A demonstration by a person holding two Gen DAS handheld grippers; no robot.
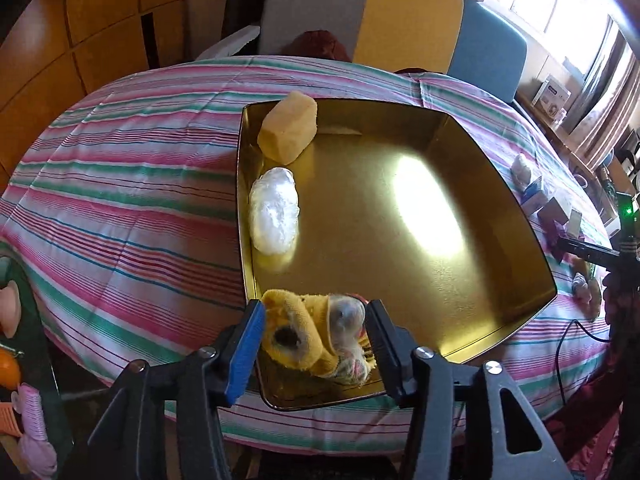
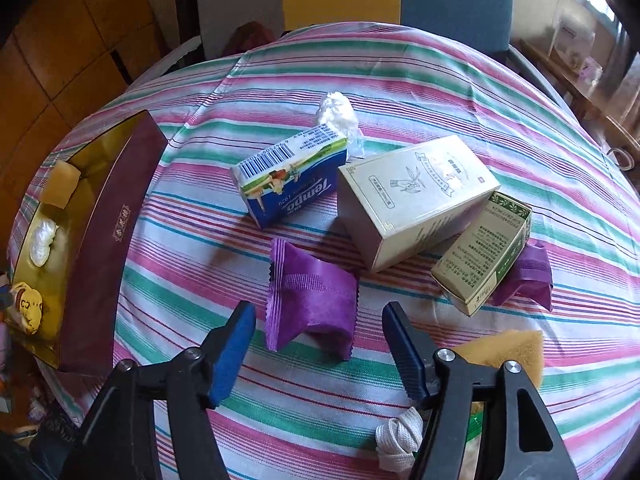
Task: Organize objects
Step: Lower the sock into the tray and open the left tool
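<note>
In the left wrist view my left gripper (image 1: 316,336) is shut on a yellow plush toy (image 1: 304,332) and holds it at the near left corner of a gold tin tray (image 1: 460,240). A tan sponge block (image 1: 288,126) and a white plastic wad (image 1: 274,210) lie along the tray's left wall. In the right wrist view my right gripper (image 2: 320,340) is open, just short of a purple pouch (image 2: 312,292) on the striped cloth. The tray (image 2: 104,240) shows at the left with the same items.
On the striped tablecloth (image 2: 400,80) lie a blue Tempo tissue pack (image 2: 292,180), a cream box (image 2: 412,200), a green-edged box (image 2: 484,248), a second purple pouch (image 2: 528,276), a white wad (image 2: 336,114), a tan sponge (image 2: 508,354) and a white strap (image 2: 396,436). Chairs stand behind.
</note>
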